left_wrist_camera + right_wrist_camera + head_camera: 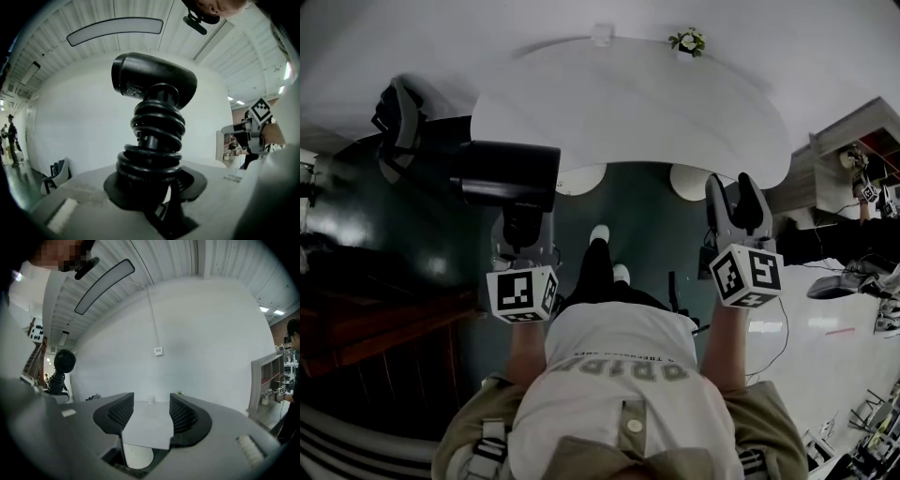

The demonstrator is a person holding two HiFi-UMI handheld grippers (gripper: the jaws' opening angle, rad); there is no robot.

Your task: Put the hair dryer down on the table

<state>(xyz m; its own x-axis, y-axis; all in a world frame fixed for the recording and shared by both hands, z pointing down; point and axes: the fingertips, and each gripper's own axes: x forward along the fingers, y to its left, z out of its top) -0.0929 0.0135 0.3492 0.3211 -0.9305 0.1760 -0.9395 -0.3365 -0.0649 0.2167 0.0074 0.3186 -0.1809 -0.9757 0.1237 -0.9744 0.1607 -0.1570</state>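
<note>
Gripping the hair dryer (154,79) by its handle, my left gripper (154,190) had its jaws closed partway on the handle, where the black cord (157,136) was coiled in thick loops just above the pads. The dryer stood upright from the jaws with its barrel pointing to 9 o'clock in the left gripper view. It was held in the air and was not resting on anything.

In the head view the left gripper (522,234) sat at my 11 o'clock, and the dryer (508,173) overlapped the near left edge of the white table (628,103). I could not tell how high it was above that edge.

My right gripper (733,185) was at my 1 o'clock, with its jaws standing well apart and nothing between them. In the right gripper view (151,405) only the pale table top (147,427) showed through the gap.

Two white round stools (581,178) were tucked under the table's near edge, between my grippers. My shoes (600,234) pointed to 12 o'clock on the dark floor.

The table top was bare except for a small potted plant (687,41) at its far rim, at 1 o'clock. A small white wall box (601,35) sat behind the table at 12 o'clock. A black chair (394,127) stood at 10 o'clock, well apart from the table. Open shelves (853,155) stood at 2 o'clock, and a person (293,350) was beside them.
</note>
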